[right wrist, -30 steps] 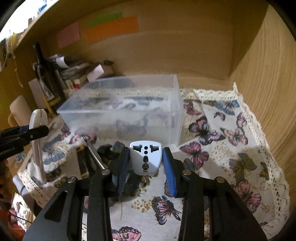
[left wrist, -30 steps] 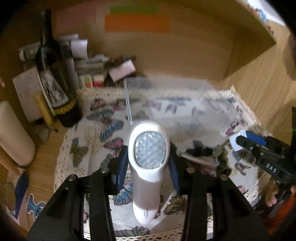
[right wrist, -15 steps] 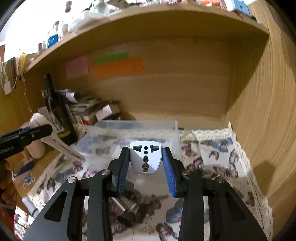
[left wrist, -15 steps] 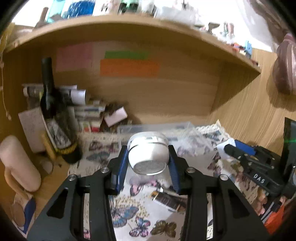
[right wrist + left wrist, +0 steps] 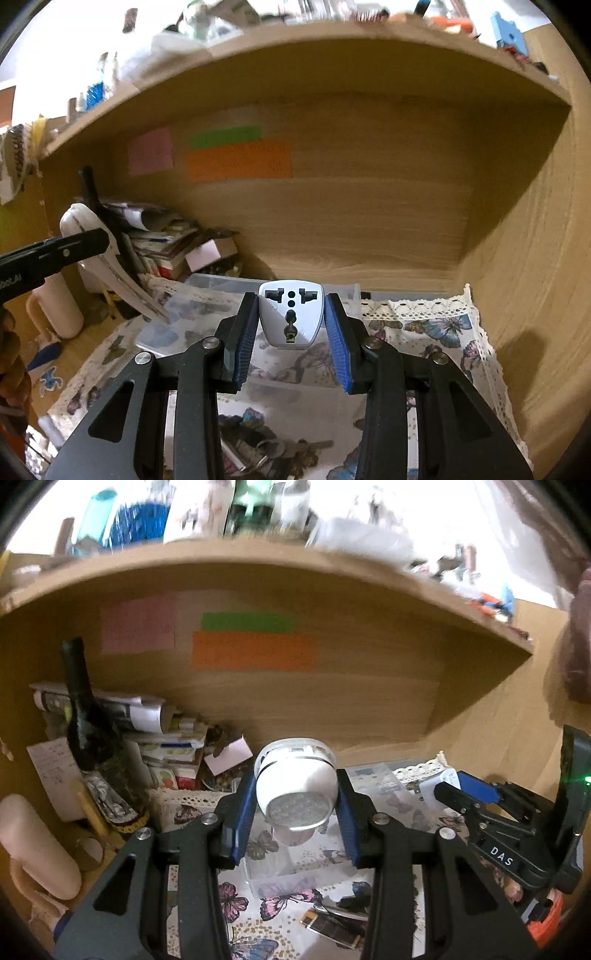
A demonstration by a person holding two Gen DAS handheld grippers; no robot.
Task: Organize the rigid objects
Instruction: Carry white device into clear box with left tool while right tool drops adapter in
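Note:
My left gripper is shut on a white handheld device with a round faceted window, held up above the clear plastic box. My right gripper is shut on a white travel plug adapter, held in the air over the near side of the same clear box. The right gripper also shows at the right of the left wrist view. The left gripper's finger and the white device show at the left of the right wrist view.
A butterfly-print cloth covers the desk. Small dark items and keys lie on it in front of the box. A dark wine bottle, stacked papers and a cream roll stand at the left. Wooden walls enclose the back and right.
Both grippers have risen and tilted up with their objects still held. The views now look across the box at the back wall and shelf instead of down at the cloth.

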